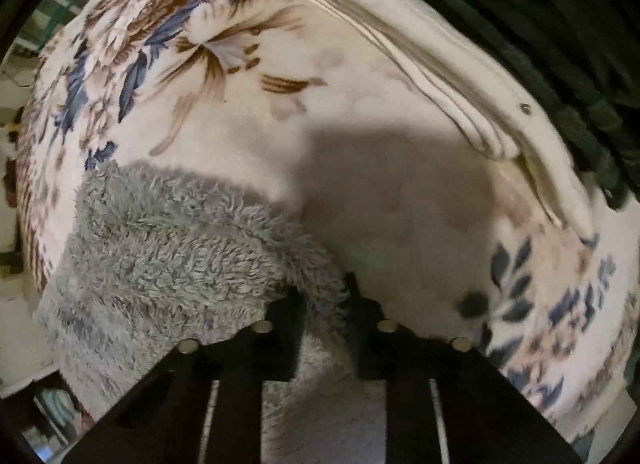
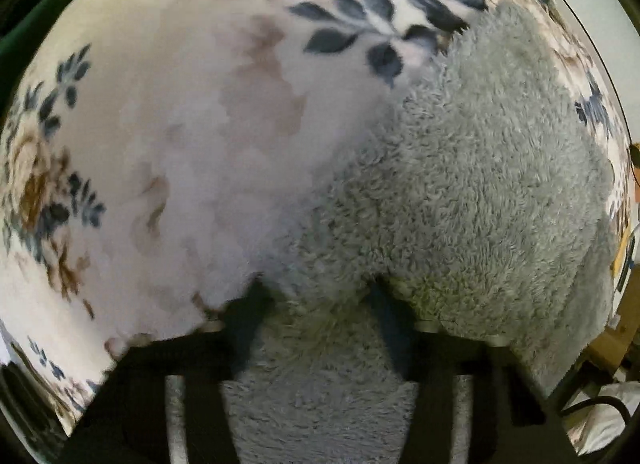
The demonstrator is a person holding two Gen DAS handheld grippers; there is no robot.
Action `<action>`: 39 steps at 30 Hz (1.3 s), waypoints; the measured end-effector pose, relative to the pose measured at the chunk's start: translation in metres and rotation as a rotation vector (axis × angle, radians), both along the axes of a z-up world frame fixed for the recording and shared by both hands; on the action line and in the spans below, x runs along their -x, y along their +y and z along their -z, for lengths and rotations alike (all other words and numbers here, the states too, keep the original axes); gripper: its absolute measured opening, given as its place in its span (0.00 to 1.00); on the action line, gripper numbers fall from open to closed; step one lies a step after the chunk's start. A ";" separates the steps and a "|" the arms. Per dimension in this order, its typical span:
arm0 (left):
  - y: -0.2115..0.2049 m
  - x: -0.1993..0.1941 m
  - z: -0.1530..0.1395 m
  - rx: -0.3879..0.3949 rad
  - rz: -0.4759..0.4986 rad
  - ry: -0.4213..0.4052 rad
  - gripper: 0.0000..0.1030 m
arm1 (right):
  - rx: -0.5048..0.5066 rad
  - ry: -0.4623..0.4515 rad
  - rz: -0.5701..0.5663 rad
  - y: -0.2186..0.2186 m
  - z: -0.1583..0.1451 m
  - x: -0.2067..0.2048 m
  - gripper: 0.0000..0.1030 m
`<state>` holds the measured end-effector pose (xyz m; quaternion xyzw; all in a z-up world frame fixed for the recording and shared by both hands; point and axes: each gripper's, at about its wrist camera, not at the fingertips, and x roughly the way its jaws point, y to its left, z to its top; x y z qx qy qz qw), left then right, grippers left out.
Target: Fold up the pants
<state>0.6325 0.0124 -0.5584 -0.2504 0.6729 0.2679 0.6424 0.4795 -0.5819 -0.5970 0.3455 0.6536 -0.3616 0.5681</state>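
Pants: fluffy grey fleece pants lie on the floral blanket; they fill the lower left of the left wrist view and the right and lower middle of the right wrist view.
Left gripper: black two-finger left gripper points down at the pants' edge; its jaws are nearly closed, with a tuft of the grey fleece pinched between the fingertips.
Right gripper: black two-finger right gripper also points down into the pants; its jaws stand a little wider apart, with grey fleece bunched between them and pressing against both fingers. The picture is somewhat blurred here.
Surface: a cream plush blanket printed with brown flowers and blue-grey leaves spreads beneath everything; the left gripper's shadow falls across it just beyond the pants.
Other cloth: a folded cream fabric piece with a small metal snap lies on the blanket well apart from the pants, and a dark green ribbed fabric lies beyond it.
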 end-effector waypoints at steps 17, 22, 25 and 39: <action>0.050 0.228 -0.147 0.145 -0.032 -0.419 0.06 | 0.113 -0.295 -0.121 0.025 -0.189 0.204 0.08; 0.053 0.319 -0.114 0.118 -0.117 -0.372 0.06 | 0.091 -0.258 -0.170 0.029 -0.184 0.295 0.08; 0.050 0.361 -0.076 0.095 -0.133 -0.289 0.06 | 0.059 -0.204 -0.160 0.029 -0.156 0.338 0.08; 0.046 0.388 -0.071 -0.109 -0.073 -0.185 0.49 | 0.049 -0.185 -0.351 0.007 -0.136 0.370 0.74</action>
